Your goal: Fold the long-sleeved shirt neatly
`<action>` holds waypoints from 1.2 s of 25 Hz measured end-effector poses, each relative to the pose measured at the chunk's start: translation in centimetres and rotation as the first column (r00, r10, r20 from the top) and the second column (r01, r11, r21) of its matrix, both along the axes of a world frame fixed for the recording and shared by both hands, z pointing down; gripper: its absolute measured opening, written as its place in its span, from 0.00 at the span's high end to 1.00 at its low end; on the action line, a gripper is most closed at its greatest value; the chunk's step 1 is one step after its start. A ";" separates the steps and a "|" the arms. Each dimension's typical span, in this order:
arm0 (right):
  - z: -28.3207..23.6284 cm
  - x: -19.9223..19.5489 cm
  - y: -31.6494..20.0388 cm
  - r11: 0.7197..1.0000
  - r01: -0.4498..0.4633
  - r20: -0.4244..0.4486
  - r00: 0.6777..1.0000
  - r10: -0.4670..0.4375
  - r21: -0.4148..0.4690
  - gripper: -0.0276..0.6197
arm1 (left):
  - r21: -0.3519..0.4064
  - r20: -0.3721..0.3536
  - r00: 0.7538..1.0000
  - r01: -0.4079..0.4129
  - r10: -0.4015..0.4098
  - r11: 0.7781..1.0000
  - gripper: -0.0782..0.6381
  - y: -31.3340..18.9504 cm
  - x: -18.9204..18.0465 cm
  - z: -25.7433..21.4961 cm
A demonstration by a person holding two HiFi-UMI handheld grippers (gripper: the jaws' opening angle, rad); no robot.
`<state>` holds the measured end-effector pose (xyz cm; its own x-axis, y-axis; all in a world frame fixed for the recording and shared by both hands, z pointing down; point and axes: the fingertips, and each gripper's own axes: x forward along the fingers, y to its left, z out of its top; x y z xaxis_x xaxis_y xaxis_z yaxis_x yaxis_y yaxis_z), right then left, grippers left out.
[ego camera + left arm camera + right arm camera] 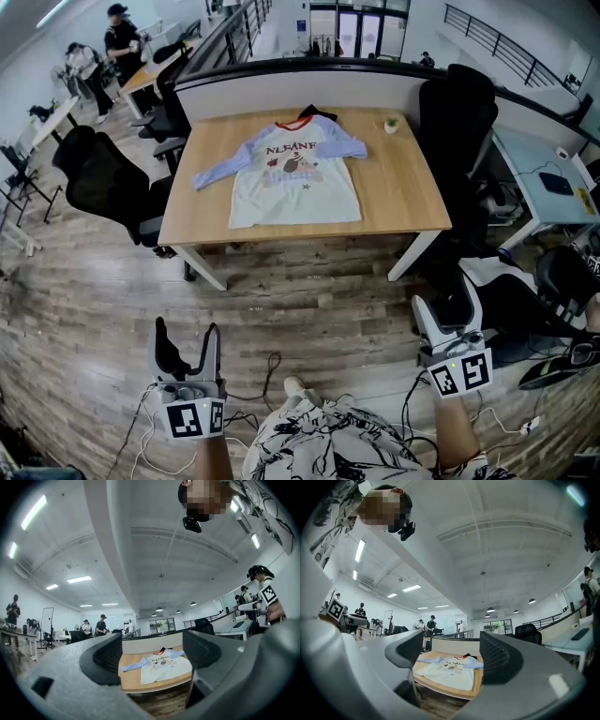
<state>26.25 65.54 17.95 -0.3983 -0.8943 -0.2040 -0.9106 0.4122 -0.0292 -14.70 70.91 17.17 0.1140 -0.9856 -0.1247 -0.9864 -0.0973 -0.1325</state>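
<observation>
Bright ceiling-lit frames, fisheye-warped edges

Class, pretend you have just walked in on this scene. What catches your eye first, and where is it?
A white long-sleeved shirt with lilac sleeves lies front up on the wooden table in the middle of the office. Nearer the camera, the left gripper and the right gripper are held above the plank floor, both open and empty, well short of the table.
</observation>
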 end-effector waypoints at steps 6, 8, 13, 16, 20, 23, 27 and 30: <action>0.2 -0.6 -0.5 1.000 -0.005 -0.014 1.000 0.005 0.003 0.25 | -0.019 -0.007 1.000 0.005 -0.005 1.000 0.21 -0.8 -0.5 0.5; 0.2 -0.8 -0.6 1.000 -0.007 -0.018 1.000 0.007 0.001 0.25 | -0.026 -0.007 1.000 0.002 -0.002 1.000 0.20 -1.1 -0.6 0.6; -0.1 -1.9 -1.6 1.000 -0.028 -0.005 1.000 0.028 0.002 0.25 | -0.037 -0.013 1.000 -0.006 0.006 0.999 0.20 -2.5 -2.2 1.2; 0.0 -2.8 -2.2 0.999 -0.052 0.003 0.999 0.052 -0.004 0.25 | -0.046 -0.008 1.000 -0.022 0.022 0.999 0.20 -3.8 -3.6 1.4; 0.8 -3.7 -2.9 0.996 -0.086 0.002 0.996 0.086 -0.019 0.25 | -0.050 0.002 0.999 -0.045 0.045 0.998 0.20 -5.4 -5.4 1.7; 1.5 -4.4 -4.2 0.995 -0.092 0.012 0.996 0.092 -0.042 0.25 | -0.065 0.000 0.999 -0.050 0.050 0.997 0.20 -7.2 -6.3 2.1; 2.1 -5.1 -7.2 0.994 -0.092 0.014 0.996 0.093 -0.050 0.25 | -0.084 0.003 0.999 -0.053 0.053 0.995 0.20 -10.0 -6.8 2.9; 2.7 -5.5 -10.7 0.995 -0.082 0.012 0.996 0.083 -0.047 0.25 | -0.091 0.005 0.999 -0.044 0.045 0.995 0.20 -13.0 -6.9 3.3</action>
<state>20.75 54.88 20.62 -0.3202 -0.9327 -0.1662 -0.9408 0.3336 -0.0597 -21.58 57.93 20.49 0.1583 -0.9868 -0.0338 -0.9799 -0.1528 -0.1283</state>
